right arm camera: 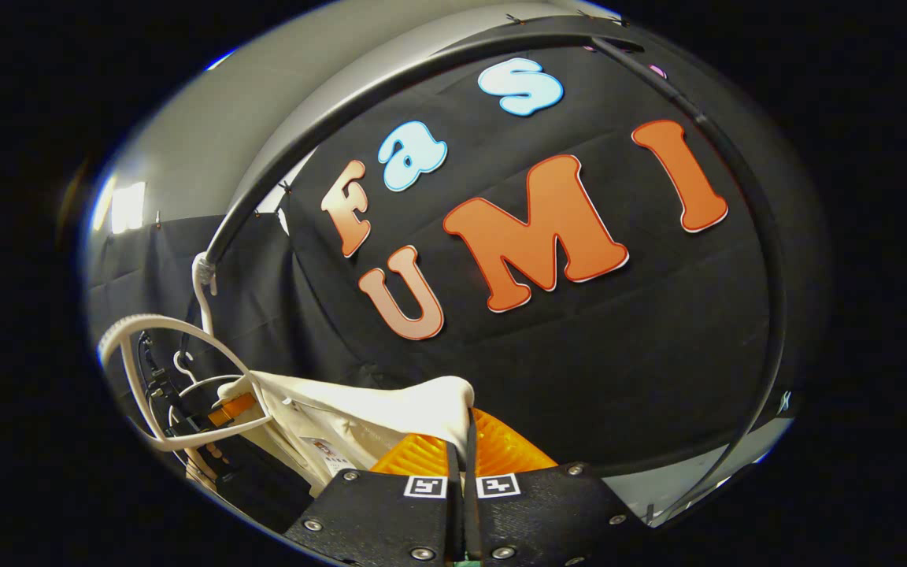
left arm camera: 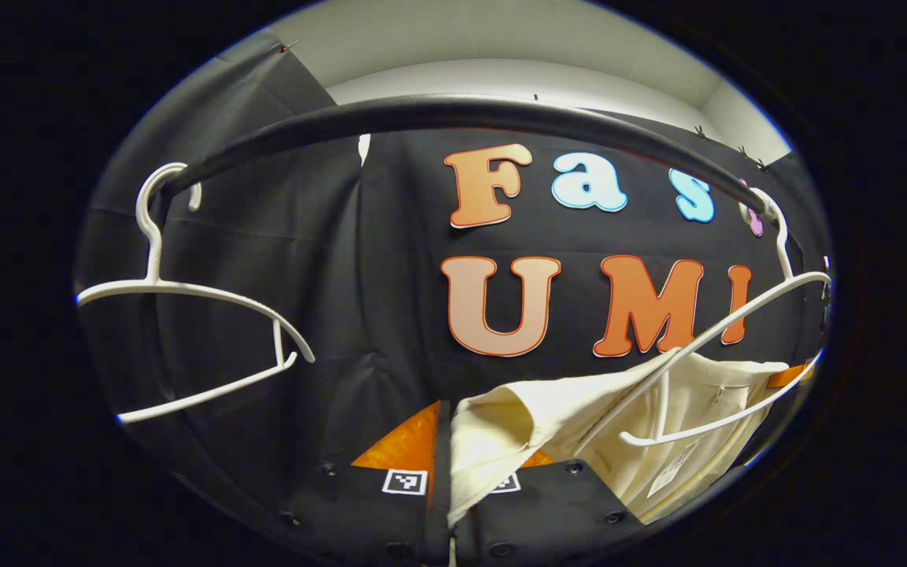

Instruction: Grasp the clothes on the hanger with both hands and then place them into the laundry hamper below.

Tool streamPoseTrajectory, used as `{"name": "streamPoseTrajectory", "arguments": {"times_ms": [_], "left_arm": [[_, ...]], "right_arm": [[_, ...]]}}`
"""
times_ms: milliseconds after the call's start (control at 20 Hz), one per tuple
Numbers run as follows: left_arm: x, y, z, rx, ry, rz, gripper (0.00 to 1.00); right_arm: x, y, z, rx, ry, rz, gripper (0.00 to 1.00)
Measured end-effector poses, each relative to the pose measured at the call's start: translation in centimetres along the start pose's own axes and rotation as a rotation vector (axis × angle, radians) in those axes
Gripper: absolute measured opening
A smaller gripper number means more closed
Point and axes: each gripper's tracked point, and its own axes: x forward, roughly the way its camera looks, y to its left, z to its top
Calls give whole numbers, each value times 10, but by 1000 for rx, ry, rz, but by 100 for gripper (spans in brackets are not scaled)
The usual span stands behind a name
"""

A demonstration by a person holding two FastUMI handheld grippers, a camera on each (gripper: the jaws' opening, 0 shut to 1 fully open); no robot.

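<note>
Two views here, both looking up at a black rail (left arm camera: 453, 110) curving across the booth. Biggest loose thing is the cream garment (left arm camera: 579, 425), hanging off the white hanger (left arm camera: 737, 331) on the rail, with an empty hanger (left arm camera: 186, 291) further along. Left tongs (left arm camera: 439, 472) are pinched tight on an edge of the fabric. Right tongs (right arm camera: 465, 465) look clamped shut on another bunched bit of the same garment (right arm camera: 359, 417), just beside its hanger (right arm camera: 178, 339).
</note>
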Motion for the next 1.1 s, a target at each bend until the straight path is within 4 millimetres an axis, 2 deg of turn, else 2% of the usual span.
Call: {"name": "streamPoseTrajectory", "arguments": {"times_ms": [250, 400, 500, 600, 800, 1100], "left_arm": [[-3, 17, -33, 45, 45, 26, 12], [1, 24, -72, -6, 122, 35, 11], [-7, 23, -93, -18, 170, 25, 11], [-10, 21, -111, 16, 195, 16, 11], [-13, 0, -135, 26, 240, -24, 11], [-33, -33, -180, 38, 321, -87, 11]], "right_arm": [[23, -10, -34, 63, 24, -8, 0], [32, -24, -71, 66, 87, -45, 0], [30, -34, -91, 73, 121, -71, 0], [24, -41, -103, 96, 127, -89, 0], [8, -66, -122, 121, 128, -149, 0], [-38, -92, -166, 78, 179, -256, 0]]}}
